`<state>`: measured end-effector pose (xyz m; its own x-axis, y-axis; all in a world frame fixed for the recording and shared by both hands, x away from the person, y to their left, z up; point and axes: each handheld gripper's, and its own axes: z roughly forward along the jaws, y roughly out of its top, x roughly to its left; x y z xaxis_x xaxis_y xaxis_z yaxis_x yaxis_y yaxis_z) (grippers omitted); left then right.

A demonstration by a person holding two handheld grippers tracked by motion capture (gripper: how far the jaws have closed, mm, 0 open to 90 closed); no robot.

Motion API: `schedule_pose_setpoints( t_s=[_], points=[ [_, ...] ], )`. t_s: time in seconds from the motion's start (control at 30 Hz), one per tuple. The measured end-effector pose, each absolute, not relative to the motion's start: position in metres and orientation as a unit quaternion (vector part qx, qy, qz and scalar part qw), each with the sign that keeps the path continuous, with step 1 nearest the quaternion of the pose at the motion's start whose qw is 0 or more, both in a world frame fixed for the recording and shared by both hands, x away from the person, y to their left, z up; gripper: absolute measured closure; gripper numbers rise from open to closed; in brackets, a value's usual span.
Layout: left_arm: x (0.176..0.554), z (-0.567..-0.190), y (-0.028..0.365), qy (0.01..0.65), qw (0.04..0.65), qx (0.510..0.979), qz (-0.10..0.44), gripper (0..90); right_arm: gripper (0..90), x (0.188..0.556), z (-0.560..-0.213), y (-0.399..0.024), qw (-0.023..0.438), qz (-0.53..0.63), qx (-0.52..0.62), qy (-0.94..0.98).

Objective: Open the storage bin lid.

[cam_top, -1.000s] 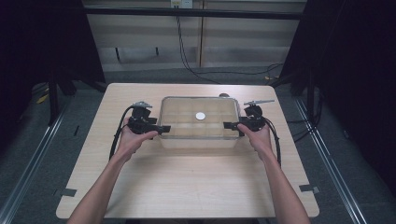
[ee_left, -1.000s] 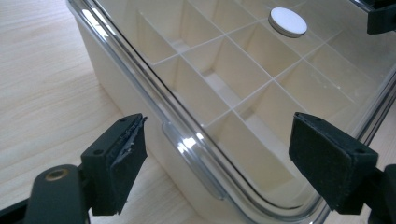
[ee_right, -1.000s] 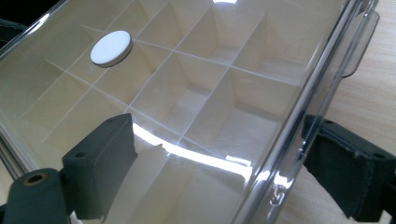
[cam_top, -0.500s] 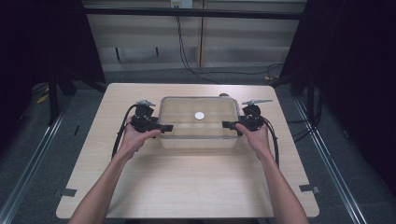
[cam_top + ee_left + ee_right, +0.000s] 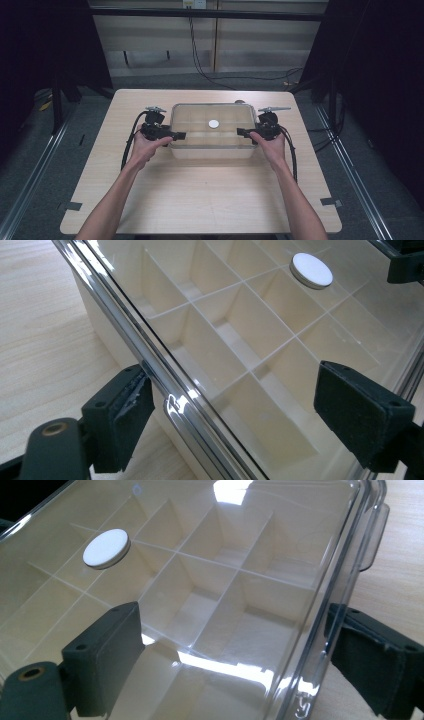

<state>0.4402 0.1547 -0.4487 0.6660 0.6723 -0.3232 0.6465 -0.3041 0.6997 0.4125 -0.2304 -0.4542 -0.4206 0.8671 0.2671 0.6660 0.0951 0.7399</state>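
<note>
The clear box point(image 5: 212, 131) sits mid-desk toward the far edge, empty compartments inside, so likely light; its stiff, glossy lid point(image 5: 260, 335) looks slippery. Left tool point(image 5: 170, 135) and right tool point(image 5: 246, 132) are spread, each straddling a lid edge, the best hold. Desk point(image 5: 200, 200) offers wide bare room nearer the person.

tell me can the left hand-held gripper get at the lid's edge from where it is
Probably yes: the left hand-held gripper has its jaws open astride the lid edge, one pad outside the box, one above the lid, nothing between.
</note>
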Motion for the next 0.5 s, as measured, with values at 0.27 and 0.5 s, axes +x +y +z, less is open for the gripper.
schedule_pose_setpoints(
  t_s=[0.27, 0.5],
  points=[
    [0.4393, -0.4503, 0.1558, 0.406, 0.431, 0.805, 0.022, 18.2, 14.7, 0.4092, -0.4537, -0.2325, 0.125, 0.429, 0.531, 0.720],
    [0.4392, -0.4518, 0.1596, 0.408, 0.441, 0.799, 0.017, 20.7, 18.1, 0.4062, -0.4532, -0.2390, 0.112, 0.457, 0.530, 0.706]
  ],
)
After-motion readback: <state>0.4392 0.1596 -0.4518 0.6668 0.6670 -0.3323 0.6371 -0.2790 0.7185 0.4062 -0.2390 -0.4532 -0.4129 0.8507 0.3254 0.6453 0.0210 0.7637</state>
